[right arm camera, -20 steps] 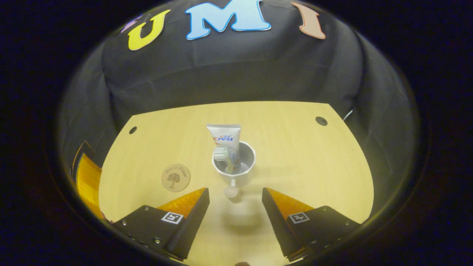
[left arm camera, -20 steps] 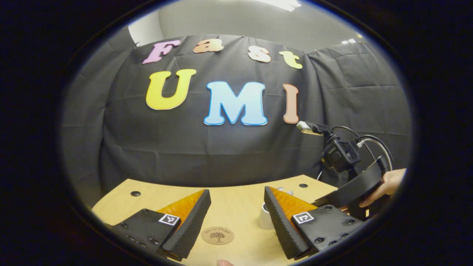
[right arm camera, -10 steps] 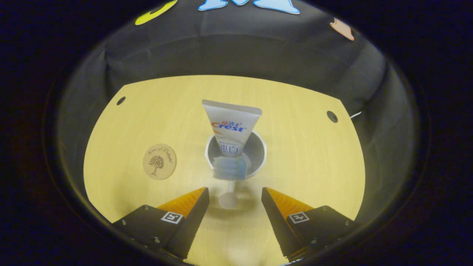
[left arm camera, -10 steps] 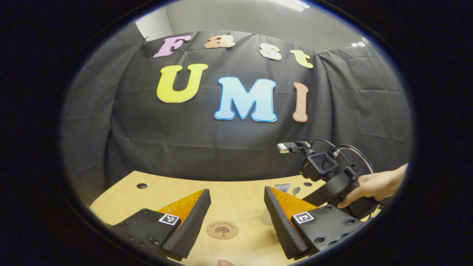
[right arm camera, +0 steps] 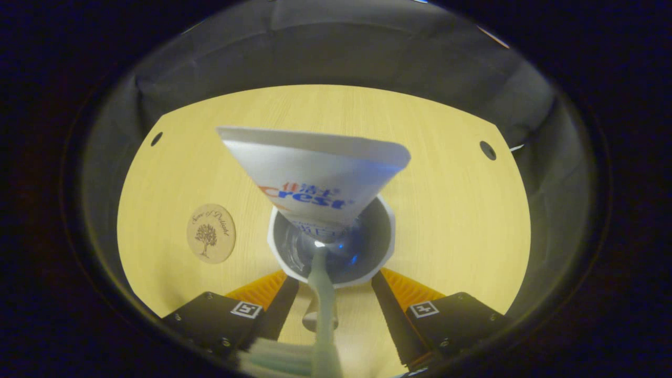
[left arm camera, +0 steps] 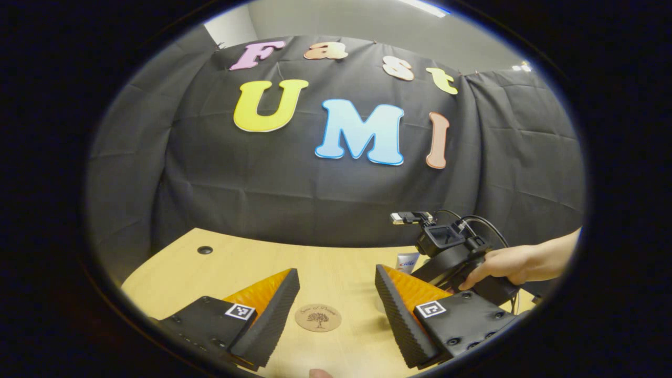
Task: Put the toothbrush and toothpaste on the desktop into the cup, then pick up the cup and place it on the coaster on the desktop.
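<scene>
A pale wooden tabletop (right arm camera: 436, 210) is seen lit warmly from above, its grain running across the surface. Small dark round holes are set near its far corners, one at the left (right arm camera: 156, 139) and one at the right (right arm camera: 487, 150); a similar hole (left arm camera: 205, 250) is shown in the left gripper view. Black cloth (left arm camera: 262, 178) is hung in loose folds behind the table. Above the cloth, a plain grey wall (left arm camera: 336, 21) is visible, with a bright ceiling light (left arm camera: 428, 6) caught at the upper edge.
</scene>
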`<state>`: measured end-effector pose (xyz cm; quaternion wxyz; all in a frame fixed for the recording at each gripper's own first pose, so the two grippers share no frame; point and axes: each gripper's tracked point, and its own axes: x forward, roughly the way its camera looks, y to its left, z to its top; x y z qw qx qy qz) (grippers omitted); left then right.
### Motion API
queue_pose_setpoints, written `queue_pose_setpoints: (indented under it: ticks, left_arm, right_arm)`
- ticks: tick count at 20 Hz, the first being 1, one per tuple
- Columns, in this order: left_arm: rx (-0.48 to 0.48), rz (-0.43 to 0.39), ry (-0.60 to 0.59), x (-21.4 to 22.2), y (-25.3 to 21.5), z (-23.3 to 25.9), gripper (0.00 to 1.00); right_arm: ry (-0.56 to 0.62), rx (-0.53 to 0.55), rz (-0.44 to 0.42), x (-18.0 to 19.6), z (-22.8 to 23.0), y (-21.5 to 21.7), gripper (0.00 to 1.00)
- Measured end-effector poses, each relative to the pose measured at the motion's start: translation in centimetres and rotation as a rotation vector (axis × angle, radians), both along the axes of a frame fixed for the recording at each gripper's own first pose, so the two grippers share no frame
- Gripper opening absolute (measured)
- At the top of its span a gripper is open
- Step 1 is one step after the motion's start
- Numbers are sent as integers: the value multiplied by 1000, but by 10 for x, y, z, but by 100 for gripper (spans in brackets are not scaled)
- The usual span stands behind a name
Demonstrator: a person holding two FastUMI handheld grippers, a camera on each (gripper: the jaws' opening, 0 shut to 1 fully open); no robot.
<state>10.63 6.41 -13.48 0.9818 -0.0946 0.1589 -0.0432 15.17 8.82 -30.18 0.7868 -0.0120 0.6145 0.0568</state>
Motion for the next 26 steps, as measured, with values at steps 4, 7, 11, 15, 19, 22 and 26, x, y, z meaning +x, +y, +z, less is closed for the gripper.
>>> queue_pose_setpoints:
  ticks: [4, 7, 11, 15, 19, 22, 26]
  left_arm:
    - [-3, 5, 18, 2, 1, -6, 95]
    - [-2, 5, 24, 2, 1, -9, 95]
    - [-1, 7, 31, 0, 2, -12, 95]
    - [1, 19, 36, -3, 7, -12, 94]
    - [1, 34, 44, -10, 14, -15, 95]
    - [-3, 49, 54, -16, 19, -17, 95]
    - [-4, 76, 58, -29, 29, -16, 95]
  right_arm:
    - [18, 31, -8, 1, -2, 6, 65]
    - [45, 13, -20, -2, -5, 0, 39]
    - [34, 18, -16, 0, -3, 2, 27]
    - [17, 8, 4, 0, -4, 1, 24]
    - [-18, -22, 54, -3, 2, 5, 24]
    - [-33, 1, 77, -6, 12, 18, 24]
    - [-39, 36, 109, -11, 22, 41, 23]
